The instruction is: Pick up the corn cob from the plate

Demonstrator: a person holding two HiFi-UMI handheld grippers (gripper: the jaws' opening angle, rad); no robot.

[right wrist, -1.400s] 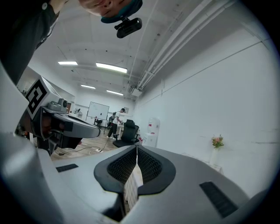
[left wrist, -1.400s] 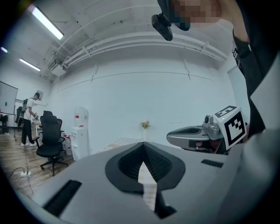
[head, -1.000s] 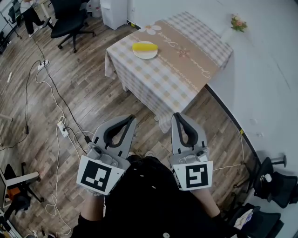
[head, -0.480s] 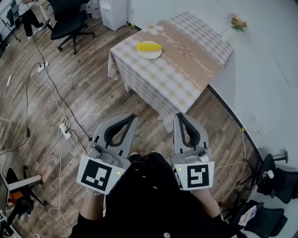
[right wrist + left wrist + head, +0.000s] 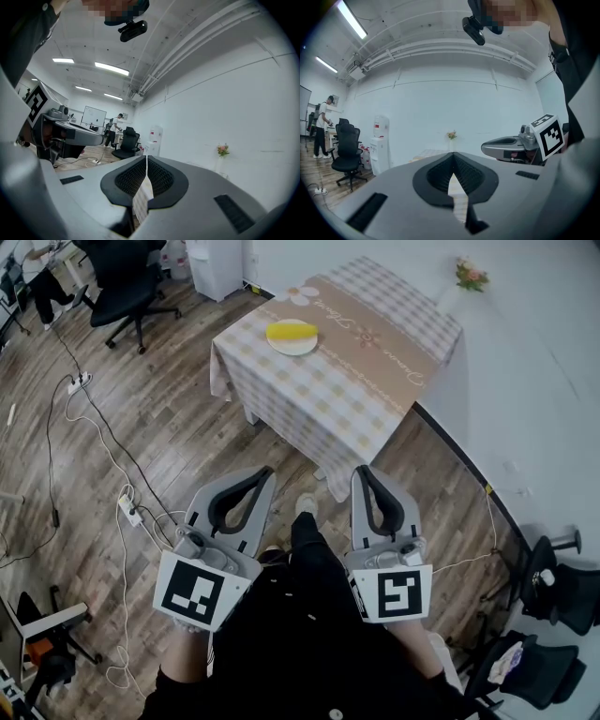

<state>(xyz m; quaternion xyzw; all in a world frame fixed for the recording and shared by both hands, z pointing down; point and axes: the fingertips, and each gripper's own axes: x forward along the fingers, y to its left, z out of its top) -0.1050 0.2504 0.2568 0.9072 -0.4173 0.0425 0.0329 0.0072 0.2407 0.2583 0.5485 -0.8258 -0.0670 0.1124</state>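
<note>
A yellow corn cob [image 5: 291, 332] lies on a white plate [image 5: 302, 349] near the far left corner of a table with a checked cloth [image 5: 328, 399]. Both grippers are held side by side close to my body, well short of the table and above the wooden floor. My left gripper [image 5: 265, 472] is shut with nothing in it, and in the left gripper view its jaws meet at the tip [image 5: 452, 154]. My right gripper [image 5: 362, 471] is also shut and empty, its jaws touching at the tip [image 5: 146, 157]. The corn does not show in either gripper view.
A vase of flowers [image 5: 471, 275] stands on the table's far right corner by the white wall. Cables and a power strip [image 5: 128, 506] lie on the floor at the left. Office chairs [image 5: 122, 282] and a person [image 5: 321, 126] are at the far left.
My leg and shoe have swung forward between the two grippers. The grippers stay shut and side by side, and the table has shifted only slightly in the head view.
</note>
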